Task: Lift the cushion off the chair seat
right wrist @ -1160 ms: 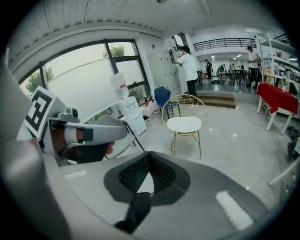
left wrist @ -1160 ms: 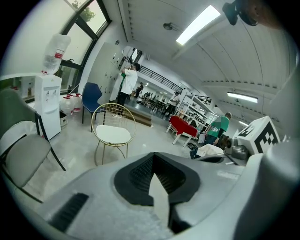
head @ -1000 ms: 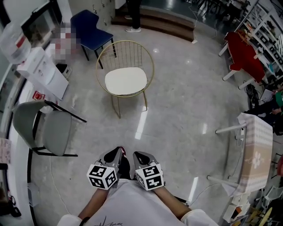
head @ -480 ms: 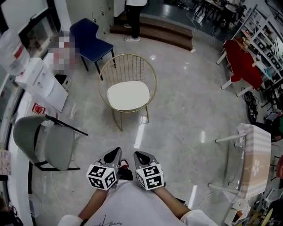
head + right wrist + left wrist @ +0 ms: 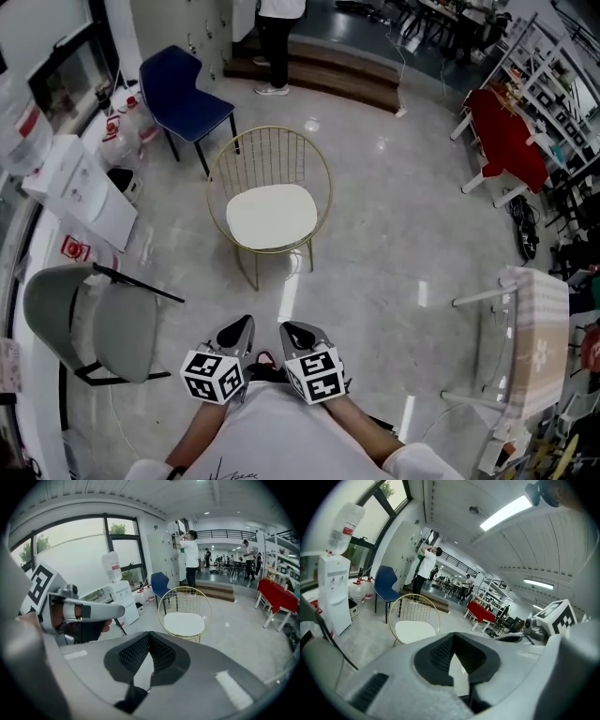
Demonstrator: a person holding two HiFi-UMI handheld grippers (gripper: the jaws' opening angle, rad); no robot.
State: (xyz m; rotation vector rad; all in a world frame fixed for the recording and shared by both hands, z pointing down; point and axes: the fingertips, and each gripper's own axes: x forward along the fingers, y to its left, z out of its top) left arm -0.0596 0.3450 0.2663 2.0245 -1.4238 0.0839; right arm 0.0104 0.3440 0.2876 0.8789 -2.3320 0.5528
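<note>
- Out ahead on the shiny floor [image 5: 394,244], the gold wire chair [image 5: 268,155] stands upright w/ the white cushion [image 5: 272,216] lying flat on its seat. Nothing lifted yet.
- Left gripper [image 5: 242,328] & right gripper [image 5: 291,330] sit side by side close to the person's body, low in the head view, well apart from the chair.
- Left gripper view: jaws pressed together, nothing between 'em. Cushion [image 5: 412,631] shows beyond the tips, far off.
- Right gripper view: same story, jaws closed up & empty. Cushion [image 5: 183,623] is dead ahead inside the gold hoop.
- Neither gripper touches chair or cushion, so zero contact so far.
- Progress call: approach stage only, approx none of the actual job done.
- Left to do, by my read: close the gap to the chair, open the jaws, grip the cushion edge, raise it clear of the seat.
- Path looks free. Blue chair [image 5: 178,89] sits behind the gold one, grey chair [image 5: 94,323] is off to the left, both away from the direct line.
</note>
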